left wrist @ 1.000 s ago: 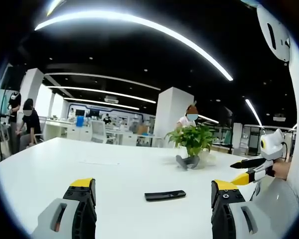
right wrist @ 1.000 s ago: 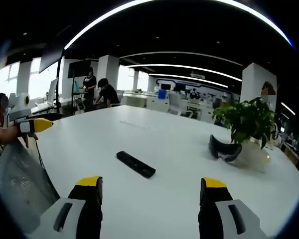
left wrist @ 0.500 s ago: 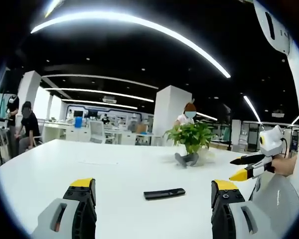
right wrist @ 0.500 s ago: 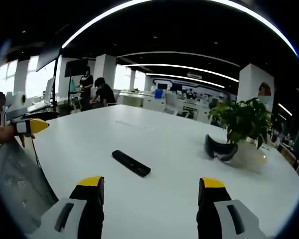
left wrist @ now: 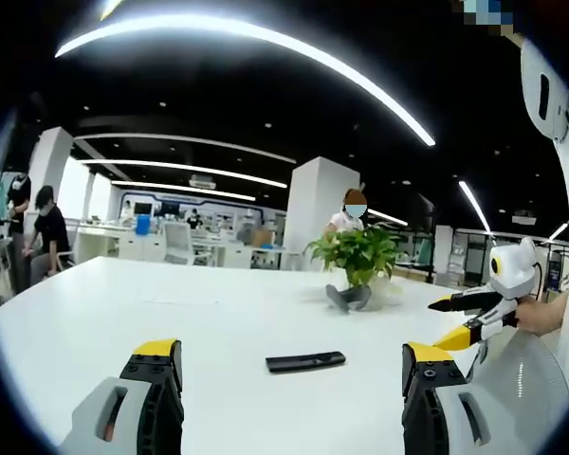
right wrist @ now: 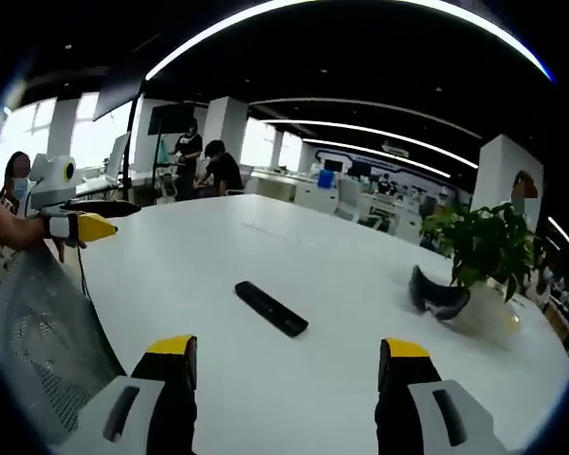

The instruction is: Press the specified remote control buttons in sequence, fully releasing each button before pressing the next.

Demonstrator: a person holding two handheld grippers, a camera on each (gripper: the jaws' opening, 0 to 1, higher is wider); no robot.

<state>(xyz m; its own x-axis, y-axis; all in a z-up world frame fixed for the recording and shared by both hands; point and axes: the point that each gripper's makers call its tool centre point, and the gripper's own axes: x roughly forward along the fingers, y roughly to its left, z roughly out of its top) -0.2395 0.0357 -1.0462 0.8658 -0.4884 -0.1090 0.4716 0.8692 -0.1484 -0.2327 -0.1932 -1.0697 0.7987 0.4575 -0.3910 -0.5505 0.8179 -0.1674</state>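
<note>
A slim black remote control (left wrist: 305,361) (right wrist: 271,308) lies flat on the white table (left wrist: 123,313) (right wrist: 341,284), ahead of both grippers. My left gripper (left wrist: 292,372) stands open above the table's near edge, short of the remote, nothing between its yellow-tipped jaws. My right gripper (right wrist: 286,370) is open too, with the remote beyond and slightly left of its gap. In the left gripper view the right gripper (left wrist: 465,320) comes in from the right, held by a hand. In the right gripper view the left gripper (right wrist: 90,220) shows at the left, also held by a hand.
A potted green plant (left wrist: 353,256) (right wrist: 486,248) stands far on the table with a dark goggle-like headset (left wrist: 346,299) (right wrist: 438,296) at its foot. A mesh chair back (right wrist: 38,332) is near my left side. People stand at desks behind (right wrist: 209,169).
Both views have shifted a little with the hands. The remote has not moved on the table, and both grippers stay open.
</note>
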